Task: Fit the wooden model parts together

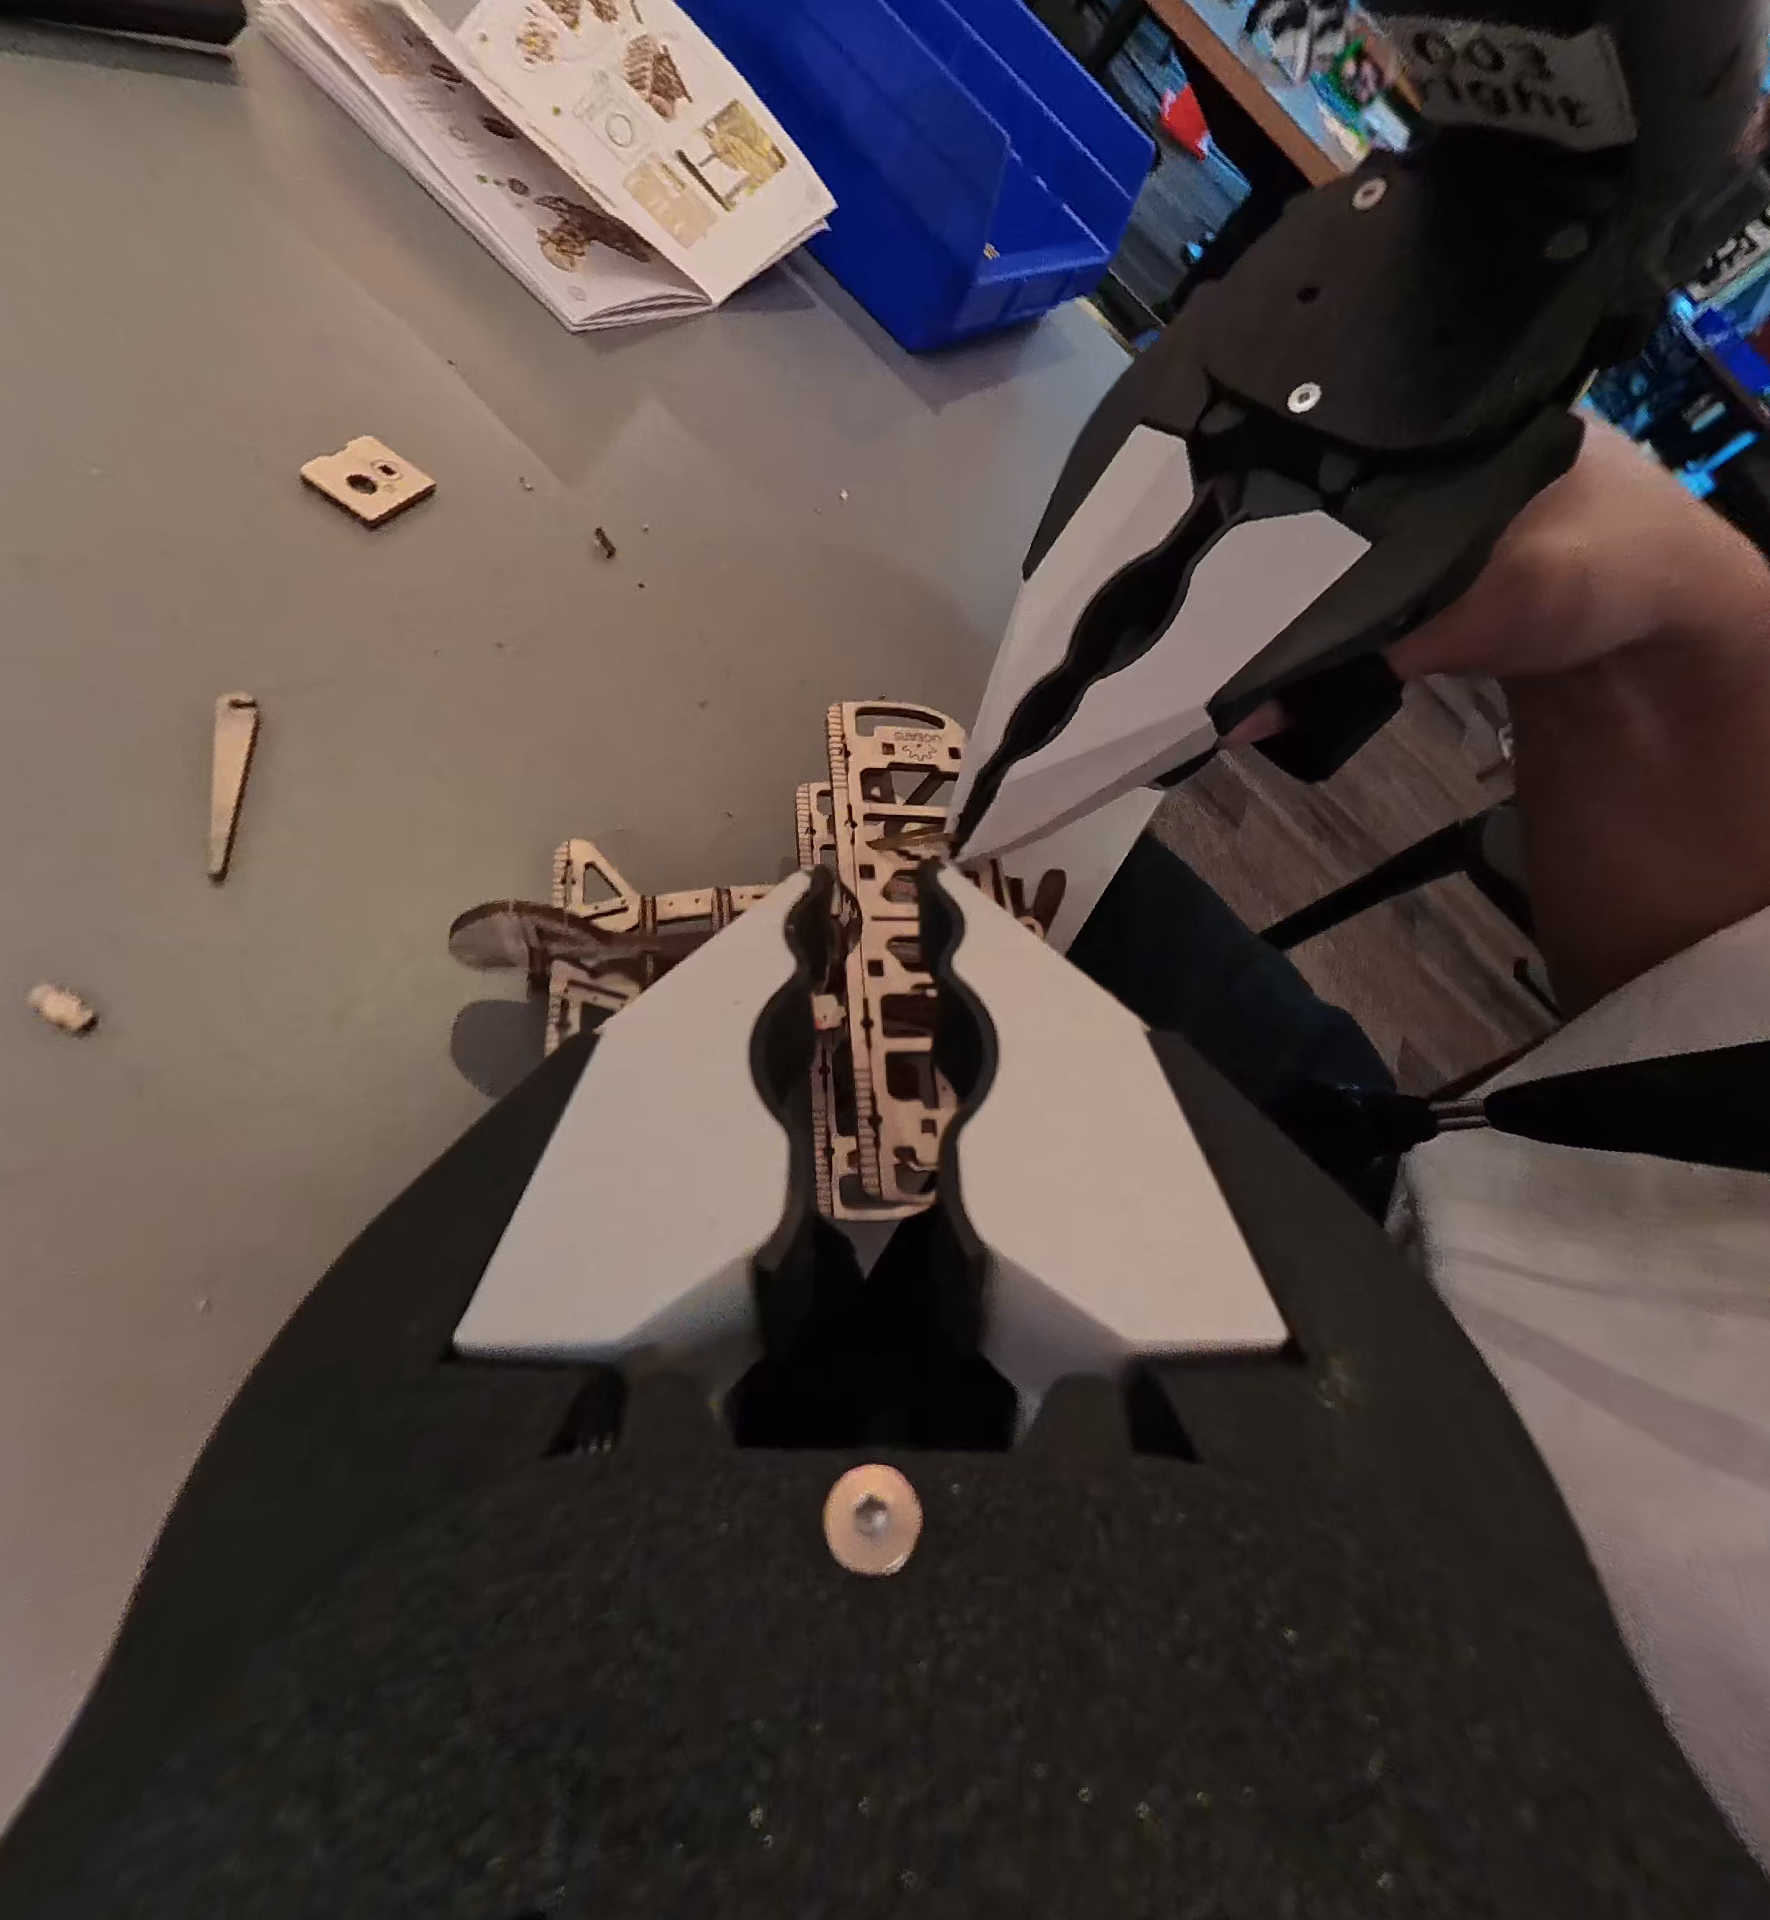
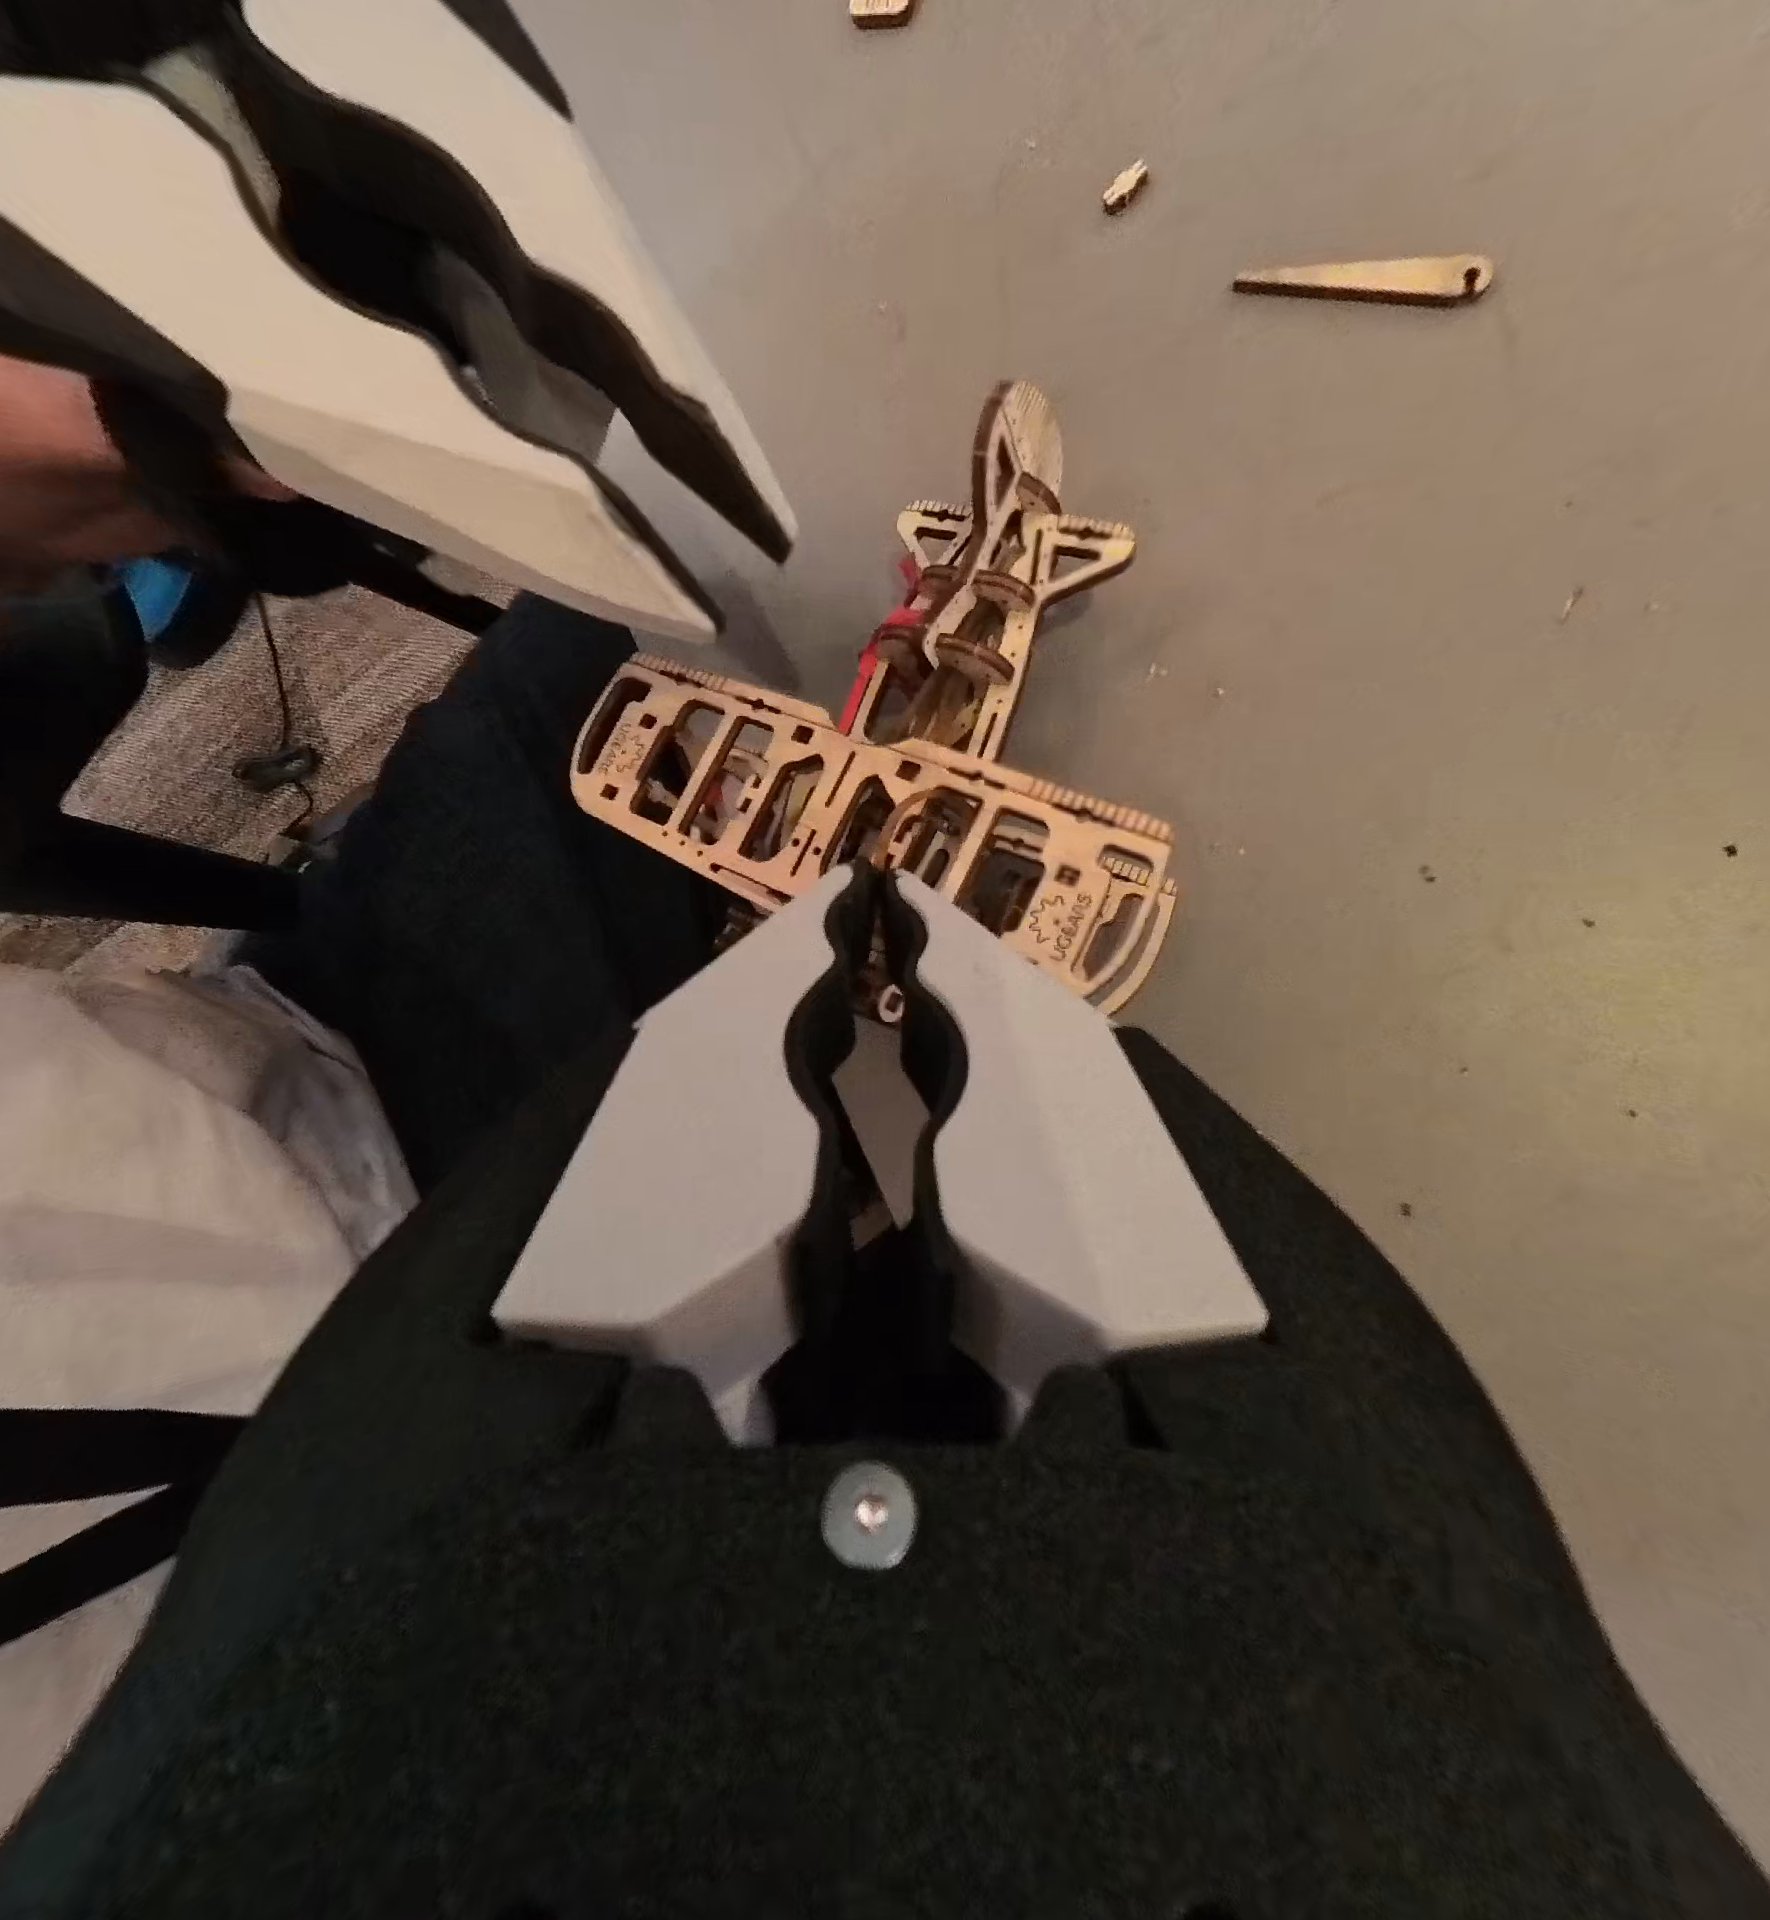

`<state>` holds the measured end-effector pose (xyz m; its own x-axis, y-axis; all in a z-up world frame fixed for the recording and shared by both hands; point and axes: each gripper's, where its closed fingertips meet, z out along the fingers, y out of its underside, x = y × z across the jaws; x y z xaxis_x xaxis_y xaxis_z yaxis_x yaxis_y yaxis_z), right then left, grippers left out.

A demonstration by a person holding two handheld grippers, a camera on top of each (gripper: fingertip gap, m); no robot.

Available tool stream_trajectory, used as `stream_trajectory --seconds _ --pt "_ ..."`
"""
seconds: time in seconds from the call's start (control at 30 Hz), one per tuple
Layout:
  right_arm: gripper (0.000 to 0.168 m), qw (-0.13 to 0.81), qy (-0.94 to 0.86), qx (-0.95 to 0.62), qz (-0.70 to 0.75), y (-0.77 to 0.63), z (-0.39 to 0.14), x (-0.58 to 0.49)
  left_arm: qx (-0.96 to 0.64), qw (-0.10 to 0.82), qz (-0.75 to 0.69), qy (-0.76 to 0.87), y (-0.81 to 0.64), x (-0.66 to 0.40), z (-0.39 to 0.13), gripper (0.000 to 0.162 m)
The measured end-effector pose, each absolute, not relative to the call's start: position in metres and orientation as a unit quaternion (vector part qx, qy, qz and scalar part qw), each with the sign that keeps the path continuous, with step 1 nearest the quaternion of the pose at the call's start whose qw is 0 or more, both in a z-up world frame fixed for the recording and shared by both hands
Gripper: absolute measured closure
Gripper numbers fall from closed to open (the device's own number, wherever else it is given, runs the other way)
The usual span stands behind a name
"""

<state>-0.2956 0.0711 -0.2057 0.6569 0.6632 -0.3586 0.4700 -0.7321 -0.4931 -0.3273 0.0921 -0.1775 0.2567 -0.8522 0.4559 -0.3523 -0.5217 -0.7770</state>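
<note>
A wooden biplane model (image 2: 922, 800) lies at the grey table's near edge, with one wing end past the edge. It also shows in the left wrist view (image 1: 886, 997) through the gap between my left fingers. My right gripper (image 2: 876, 883) is shut at the front middle of the plane's wing, with a small pale part between its tips. It reaches in from the upper right in the left wrist view (image 1: 956, 844). My left gripper (image 1: 876, 883) has its jaws a little apart, over the wing's near end. In the right wrist view (image 2: 751, 587) nothing shows between its tips.
Loose wooden parts lie on the table (image 1: 445, 644): a tapered strip (image 1: 232, 784), a square plate with holes (image 1: 369, 480) and a small peg (image 1: 62, 1008). An open instruction booklet (image 1: 590, 135) and a blue bin (image 1: 922, 156) sit at the far side. A person's arm (image 1: 1639, 707) is on the right. The tips of one gripper are about 5 centimetres away from the tips of the other.
</note>
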Motion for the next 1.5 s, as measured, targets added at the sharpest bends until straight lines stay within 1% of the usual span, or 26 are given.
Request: stream_trajectory --seconds 0.07,0.23,0.37,0.67,0.83,1.2,1.3,1.5 --pt "0.168 0.179 -0.328 -0.889 0.264 0.068 -0.205 -0.295 -0.733 0.263 -0.454 0.433 0.089 -0.318 -0.180 0.162" --pt "0.168 0.176 -0.344 -0.884 0.265 0.066 -0.204 -0.294 -0.707 0.240 -0.442 0.497 0.080 -0.291 -0.184 0.162" --pt "0.168 0.183 -0.351 -0.879 0.267 0.069 -0.200 -0.293 -0.713 0.225 -0.404 0.527 0.079 -0.281 -0.200 0.162" --pt "0.168 0.170 -0.358 -0.876 0.277 0.064 -0.204 -0.292 -0.726 0.225 -0.380 0.526 0.085 -0.283 -0.208 0.162" --pt "0.168 0.156 -0.368 -0.876 0.268 0.061 -0.203 -0.293 -0.722 0.245 -0.370 0.531 0.089 -0.285 -0.199 0.162" --pt "0.168 0.169 -0.360 -0.883 0.250 0.064 -0.201 -0.287 -0.723 0.227 -0.372 0.537 0.085 -0.280 -0.209 0.162" --pt "0.168 0.172 -0.349 -0.887 0.249 0.065 -0.201 -0.284 -0.725 0.253 -0.357 0.532 0.093 -0.282 -0.205 0.162" --pt "0.168 0.167 -0.343 -0.892 0.244 0.065 -0.204 -0.281 -0.713 0.245 -0.377 0.538 0.086 -0.282 -0.200 0.162"
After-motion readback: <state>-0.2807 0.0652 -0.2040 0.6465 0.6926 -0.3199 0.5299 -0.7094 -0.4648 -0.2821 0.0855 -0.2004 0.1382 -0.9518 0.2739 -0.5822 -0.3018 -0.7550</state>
